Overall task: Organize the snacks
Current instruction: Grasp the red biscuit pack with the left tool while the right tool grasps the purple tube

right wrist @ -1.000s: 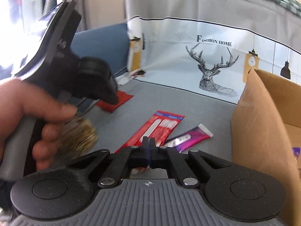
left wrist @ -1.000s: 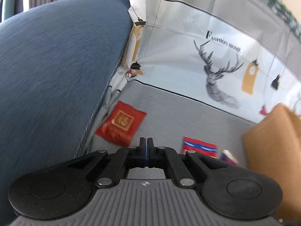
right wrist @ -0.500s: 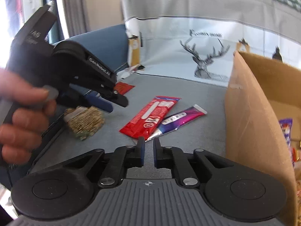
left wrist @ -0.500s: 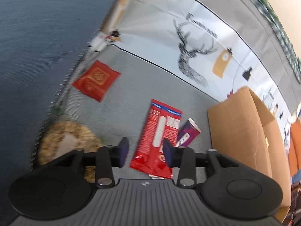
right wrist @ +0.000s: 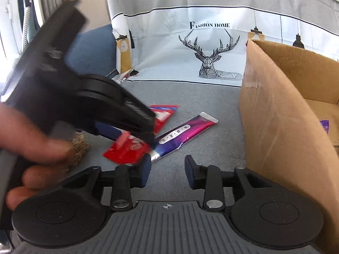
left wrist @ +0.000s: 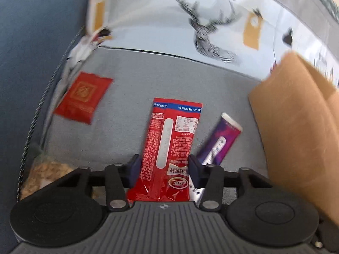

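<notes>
red wrapper [left wrist: 169, 148] lies flat on the grey cushion [left wrist: 131, 80], just beside the purple packet [left wrist: 220, 139] and near the cardboard box [right wrist: 275, 114]. left gripper [left wrist: 164, 167] is spread wide, one finger on each side of the wrapper's near end, apparently aligned to pinch it. right gripper [right wrist: 167, 169] is spread too, holding nothing, above bare cushion.

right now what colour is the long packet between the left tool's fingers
Red, with a blue top edge and white strip; clearest in the left wrist view: long packet, left tool.
</notes>
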`<action>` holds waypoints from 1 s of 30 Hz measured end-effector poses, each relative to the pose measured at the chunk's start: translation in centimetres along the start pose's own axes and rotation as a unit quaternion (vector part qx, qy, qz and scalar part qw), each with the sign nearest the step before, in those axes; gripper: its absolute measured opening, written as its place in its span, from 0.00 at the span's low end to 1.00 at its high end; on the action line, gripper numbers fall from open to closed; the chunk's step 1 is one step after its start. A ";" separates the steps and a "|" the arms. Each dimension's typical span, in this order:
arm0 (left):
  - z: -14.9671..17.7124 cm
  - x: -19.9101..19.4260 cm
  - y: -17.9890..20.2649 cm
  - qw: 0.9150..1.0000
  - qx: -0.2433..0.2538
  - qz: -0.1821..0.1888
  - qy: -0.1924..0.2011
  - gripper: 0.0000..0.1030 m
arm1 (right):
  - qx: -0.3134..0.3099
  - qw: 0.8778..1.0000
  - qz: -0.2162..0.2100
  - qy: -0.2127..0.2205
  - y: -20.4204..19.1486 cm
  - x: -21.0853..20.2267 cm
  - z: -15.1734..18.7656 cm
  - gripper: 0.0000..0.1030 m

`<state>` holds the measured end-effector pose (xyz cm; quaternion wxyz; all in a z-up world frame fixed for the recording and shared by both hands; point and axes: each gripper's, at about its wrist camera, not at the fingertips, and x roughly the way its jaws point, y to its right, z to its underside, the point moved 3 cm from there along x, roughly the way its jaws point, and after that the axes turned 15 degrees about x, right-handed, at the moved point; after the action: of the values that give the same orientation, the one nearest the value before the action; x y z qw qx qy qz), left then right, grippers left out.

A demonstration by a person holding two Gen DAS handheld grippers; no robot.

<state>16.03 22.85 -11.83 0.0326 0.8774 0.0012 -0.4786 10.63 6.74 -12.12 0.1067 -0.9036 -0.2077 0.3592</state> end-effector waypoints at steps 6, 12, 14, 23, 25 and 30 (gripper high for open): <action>1.1 -1.5 -3.6 0.998 -0.060 -0.010 0.002 0.43 | 0.023 1.000 0.008 0.011 -0.8 2.0 -1.0 0.56; 1.0 -1.9 -4.2 0.997 -0.071 -0.009 0.003 0.45 | 0.048 0.998 0.031 -0.009 -0.9 5.6 -1.4 0.70; 0.9 -1.8 -3.9 0.998 -0.067 -0.012 -0.001 0.47 | 0.044 0.998 0.034 -0.003 -1.0 6.2 -1.6 0.71; 0.4 -0.7 -2.9 0.999 -0.042 -0.028 -0.010 0.55 | -0.006 0.999 0.051 0.006 -1.3 6.0 -1.1 0.27; 0.3 -0.6 -2.6 0.999 -0.035 -0.029 -0.010 0.61 | -0.008 0.997 0.073 0.013 -1.1 5.6 -0.9 0.26; 0.3 -0.2 -1.7 0.999 -0.001 -0.046 -0.013 0.62 | 0.009 0.995 0.099 0.015 -0.5 5.2 -0.9 0.36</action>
<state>15.65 24.50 -11.90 0.0117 0.8700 0.0419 -0.4912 14.54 9.50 -14.48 0.0821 -0.9237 -0.1123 0.3568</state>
